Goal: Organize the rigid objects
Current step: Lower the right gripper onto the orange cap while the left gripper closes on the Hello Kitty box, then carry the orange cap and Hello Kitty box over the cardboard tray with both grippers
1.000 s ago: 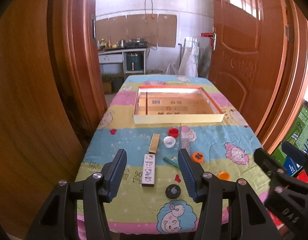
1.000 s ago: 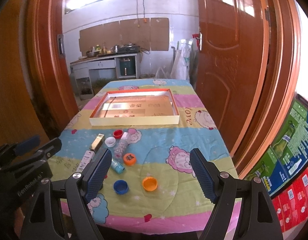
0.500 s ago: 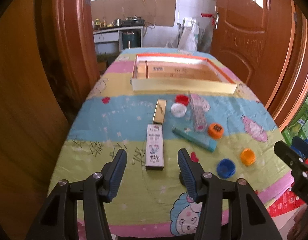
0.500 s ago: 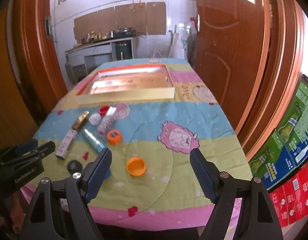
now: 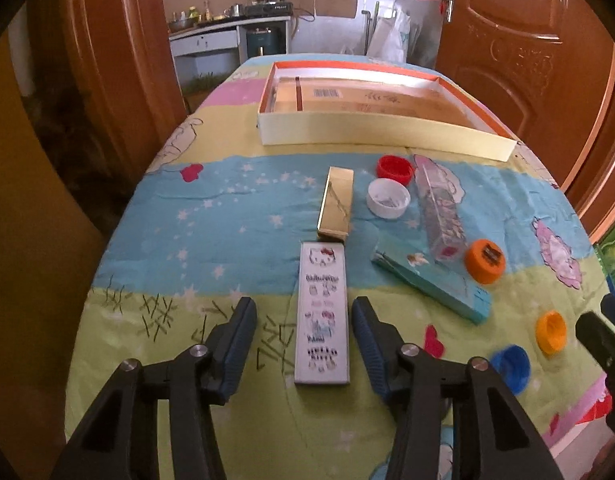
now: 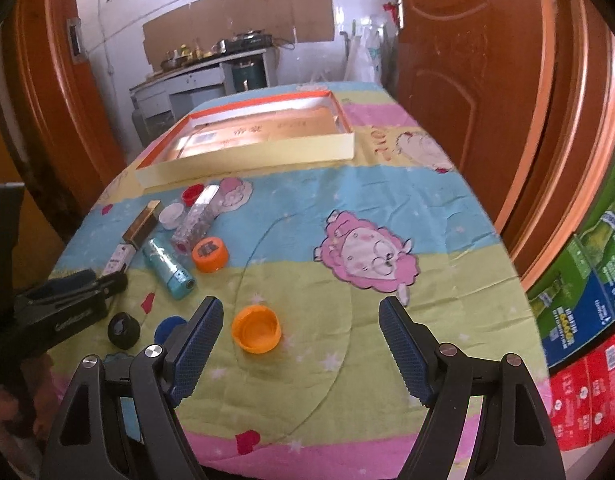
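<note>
Hovering, nothing sorted yet: box [image 5: 383,136] at 12 o'clock empty, caps and cases loose on tabletop [image 5: 227,216]. Left fingers [image 5: 303,338], just narrowing, straddle white case [image 5: 322,312] ungripped; right fingers [image 6: 299,342] wide, empty.

the cartoon-printed box [image 5: 322,314] lies on the table [image 5: 211,216] between the left claw's [image 5: 303,336] open jaws, touching neither. a narrow box [image 5: 336,202] sits just beyond it, two caps [image 5: 388,198] beyond to the right. the shallow tray [image 5: 371,136] lies farthest back. an upturned cap [image 6: 256,328] sits just ahead of the right claw's [image 6: 299,328] left finger.
</note>
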{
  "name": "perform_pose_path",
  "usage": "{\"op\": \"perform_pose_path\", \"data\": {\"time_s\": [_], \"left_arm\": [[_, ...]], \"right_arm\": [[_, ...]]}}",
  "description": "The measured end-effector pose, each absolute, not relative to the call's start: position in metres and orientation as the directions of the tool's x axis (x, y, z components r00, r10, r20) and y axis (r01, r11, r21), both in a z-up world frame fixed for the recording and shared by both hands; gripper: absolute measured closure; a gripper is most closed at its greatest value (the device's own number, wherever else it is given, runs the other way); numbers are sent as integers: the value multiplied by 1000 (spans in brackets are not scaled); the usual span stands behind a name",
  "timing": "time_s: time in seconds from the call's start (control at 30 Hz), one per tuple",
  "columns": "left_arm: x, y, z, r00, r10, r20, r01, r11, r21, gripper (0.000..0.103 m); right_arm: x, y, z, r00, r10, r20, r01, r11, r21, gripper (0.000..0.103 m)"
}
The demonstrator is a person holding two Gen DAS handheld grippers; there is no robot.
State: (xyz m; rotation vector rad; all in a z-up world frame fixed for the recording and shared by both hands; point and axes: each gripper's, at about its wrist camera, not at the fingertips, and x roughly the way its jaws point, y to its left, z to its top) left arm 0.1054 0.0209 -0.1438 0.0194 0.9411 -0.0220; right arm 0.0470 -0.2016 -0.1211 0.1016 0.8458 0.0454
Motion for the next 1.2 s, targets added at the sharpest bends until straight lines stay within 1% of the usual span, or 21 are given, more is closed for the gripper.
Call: {"op": "perform_pose_path", "data": {"time_s": [0.2, 0.33, 0.4, 0.47, 0.5, 0.57, 0.6, 0.63, 1.0, 1.2], "left_arm": [[106, 21, -146, 614, -18, -789, 48, 999, 15, 53], [103, 23, -147, 639, -36, -768, 75, 997, 15, 53], [101, 24, -147, 647, -45, -761, 86, 996, 15, 53], [99, 24, -147, 653, -48, -756, 93, 996, 17, 53], [99, 23, -147, 654, -51, -755, 98, 995, 18, 56], [99, 21, -146, 655, -57, -753, 111, 994, 21, 66], [98, 20, -146, 655, -57, -753, 115, 993, 24, 75], [98, 19, -146, 655, -53, -754, 116, 993, 31, 77], [94, 21, -140, 656, -76, -751, 116, 993, 1, 77], [93, 16, -117, 673, -118, -730, 144, 989, -27, 77]], "right_arm": [[55, -191, -136, 630, 96, -770, -38, 995, 92, 22], [59, -184, -146, 608, 82, -790, -49, 997, 66, 23], [60, -183, -148, 604, 68, -794, -49, 998, 49, 28], [59, -181, -148, 617, 42, -786, -55, 998, 10, 45], [59, -181, -148, 620, 44, -784, -59, 998, 9, 48], [58, -183, -147, 623, 61, -780, -64, 998, 26, 67], [58, -184, -147, 625, 64, -778, -64, 997, 31, 71], [59, -186, -147, 626, 67, -777, -63, 997, 34, 72], [53, -194, -138, 650, 114, -752, -78, 993, 84, 73], [54, -193, -124, 671, 117, -732, -89, 993, 77, 73]]}}
